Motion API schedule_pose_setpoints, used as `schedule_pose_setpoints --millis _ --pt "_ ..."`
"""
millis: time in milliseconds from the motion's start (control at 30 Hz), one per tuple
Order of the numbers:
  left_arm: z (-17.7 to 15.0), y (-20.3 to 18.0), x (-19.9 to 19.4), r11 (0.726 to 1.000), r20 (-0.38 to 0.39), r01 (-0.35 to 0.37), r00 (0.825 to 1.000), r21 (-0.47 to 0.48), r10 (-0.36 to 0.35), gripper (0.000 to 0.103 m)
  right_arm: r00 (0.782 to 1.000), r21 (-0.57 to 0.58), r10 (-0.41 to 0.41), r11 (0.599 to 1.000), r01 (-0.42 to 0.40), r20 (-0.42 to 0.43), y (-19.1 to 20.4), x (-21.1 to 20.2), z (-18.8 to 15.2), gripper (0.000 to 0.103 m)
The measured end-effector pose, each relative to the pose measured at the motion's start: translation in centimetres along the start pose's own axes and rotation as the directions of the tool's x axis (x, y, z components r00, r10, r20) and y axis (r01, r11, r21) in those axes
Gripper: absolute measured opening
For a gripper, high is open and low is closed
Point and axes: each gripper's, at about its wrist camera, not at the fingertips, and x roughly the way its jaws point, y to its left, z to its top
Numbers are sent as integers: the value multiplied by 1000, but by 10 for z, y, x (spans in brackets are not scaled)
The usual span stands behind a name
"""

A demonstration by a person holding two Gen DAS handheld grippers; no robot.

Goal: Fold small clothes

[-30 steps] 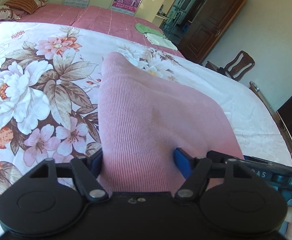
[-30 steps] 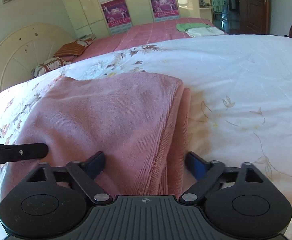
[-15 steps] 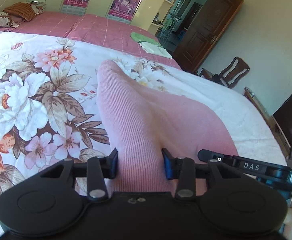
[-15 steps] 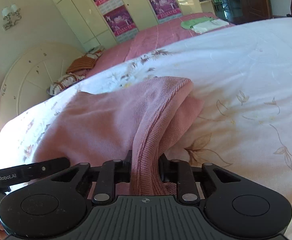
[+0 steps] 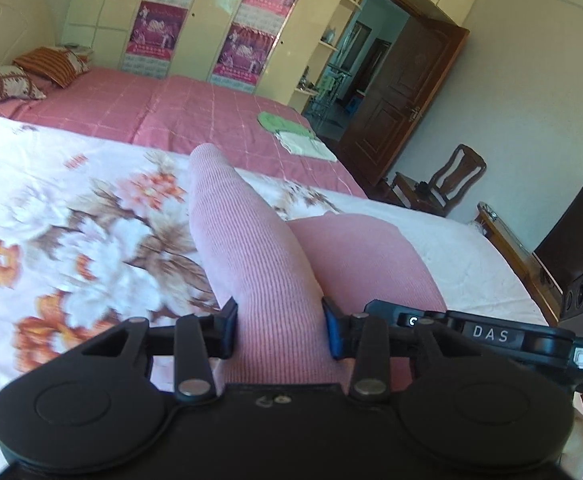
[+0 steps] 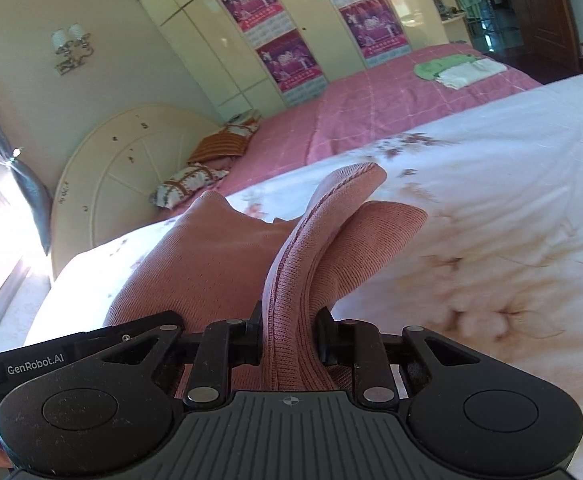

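Observation:
A pink ribbed knit garment (image 5: 259,264) lies on the floral bedspread (image 5: 71,240). My left gripper (image 5: 279,330) is shut on one bunched corner of it and holds that corner raised off the bed. My right gripper (image 6: 289,336) is shut on the other near corner of the pink garment (image 6: 299,264), which rises as a folded ridge above the white bedspread (image 6: 511,200). The two grippers are side by side; the right one shows at the right of the left wrist view (image 5: 491,334).
A second bed with a pink quilt (image 5: 171,116) lies beyond, with folded green and white cloths (image 5: 291,132) on it and pillows (image 5: 31,76). A wooden chair (image 5: 447,180), an open door (image 5: 403,96) and a dark screen (image 5: 575,232) stand to the right.
Both grippers went from open around the garment edge to shut on it. They have since lifted the near edge, and the cloth now stands in raised ridges.

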Motion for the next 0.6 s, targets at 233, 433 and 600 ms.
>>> schedule_pose_setpoints --millis 233,433,600 --pt "10 82 -69 998 65 -62 996 -9 62 39 997 -30 76 997 -76 -13 100 45 -23 23" --pt "20 172 -108 998 70 -70 995 0 70 39 995 23 95 995 -95 -18 179 101 -55 23" --pt "31 240 -122 996 69 -79 995 29 77 39 997 8 72 997 -72 -18 233 157 -76 23"
